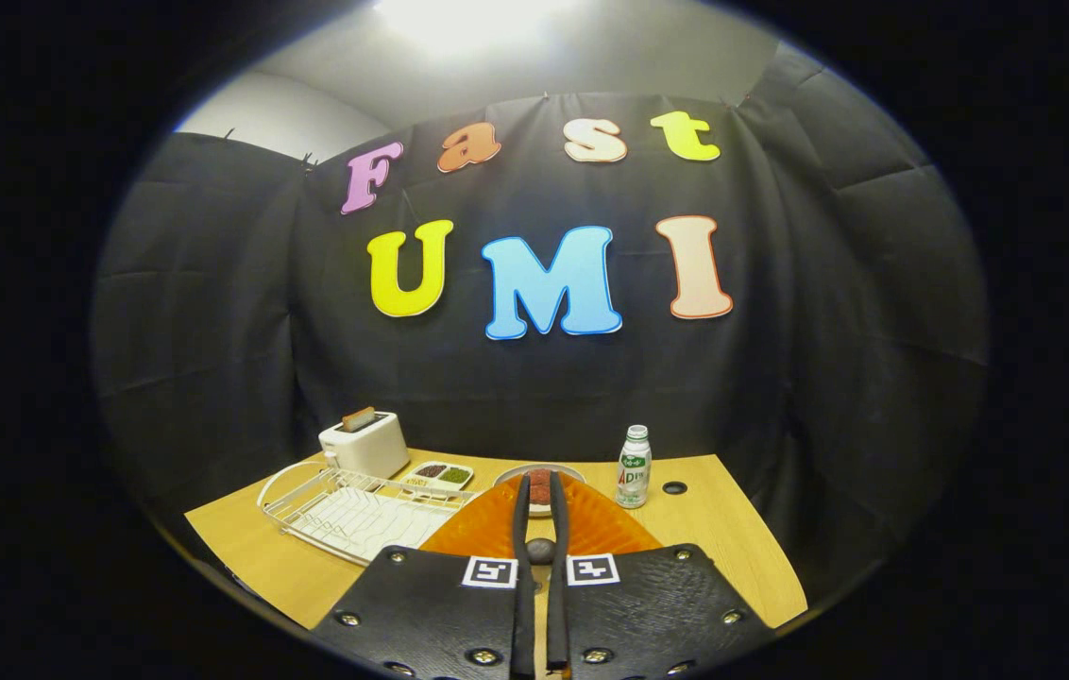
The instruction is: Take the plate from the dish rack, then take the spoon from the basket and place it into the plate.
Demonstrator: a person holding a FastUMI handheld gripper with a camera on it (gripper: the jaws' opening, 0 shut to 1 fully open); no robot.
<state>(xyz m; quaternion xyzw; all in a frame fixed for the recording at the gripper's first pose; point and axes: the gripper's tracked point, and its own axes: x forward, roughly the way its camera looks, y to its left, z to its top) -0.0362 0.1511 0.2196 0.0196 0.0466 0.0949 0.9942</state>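
An orange ribbed plate point(591, 529) lies flat right under my gripper point(540, 484) and spreads out to both sides of the fingers. It covers the near corner of the white wire dish rack point(336, 510), which stands to the left with no plate in it. My two fingers point(522, 567) are drawn together to a narrow slit with nothing clearly held between them. I cannot tell whether they touch the plate. A small reddish-brown patch shows between the fingertips.
On the wooden table point(733, 557), a white toaster point(364, 446) with a slice in it stands behind the rack. Beside it is a small tray of beans point(440, 475). A round pale dish point(572, 470) sits just beyond the fingertips, a small bottle point(634, 467) to its right.
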